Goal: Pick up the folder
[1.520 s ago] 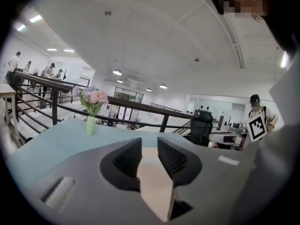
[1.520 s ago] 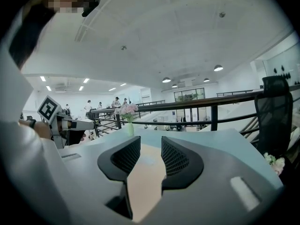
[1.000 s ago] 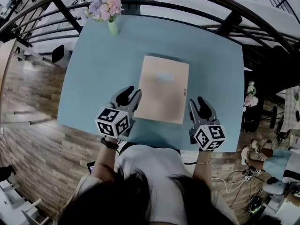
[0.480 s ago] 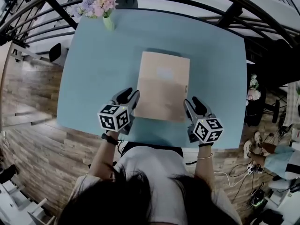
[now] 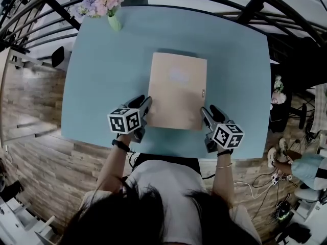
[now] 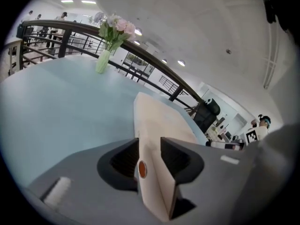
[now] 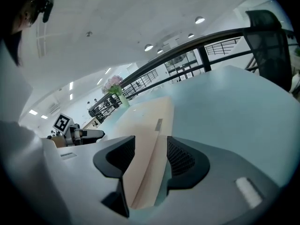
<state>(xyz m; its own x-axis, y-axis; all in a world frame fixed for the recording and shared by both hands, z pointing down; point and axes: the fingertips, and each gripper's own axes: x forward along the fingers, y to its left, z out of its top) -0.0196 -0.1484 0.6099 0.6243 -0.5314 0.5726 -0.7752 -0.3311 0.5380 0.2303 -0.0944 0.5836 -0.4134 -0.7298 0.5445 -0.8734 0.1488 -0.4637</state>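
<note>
L gripper (image 5: 144,103) & R gripper (image 5: 209,111): jaws just opened, spread astride folder (image 5: 177,86) near corners, no pinch yet. Rec: close both together, lift level.

The room is bright from ceiling lights (image 7: 200,19). Every picture bends at the edges. Near parts look blurry

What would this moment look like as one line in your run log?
step: reaching folder | left tool: jaws just opened wider, folder corner between, unclamped | right tool: same | folder: lying on table
</note>
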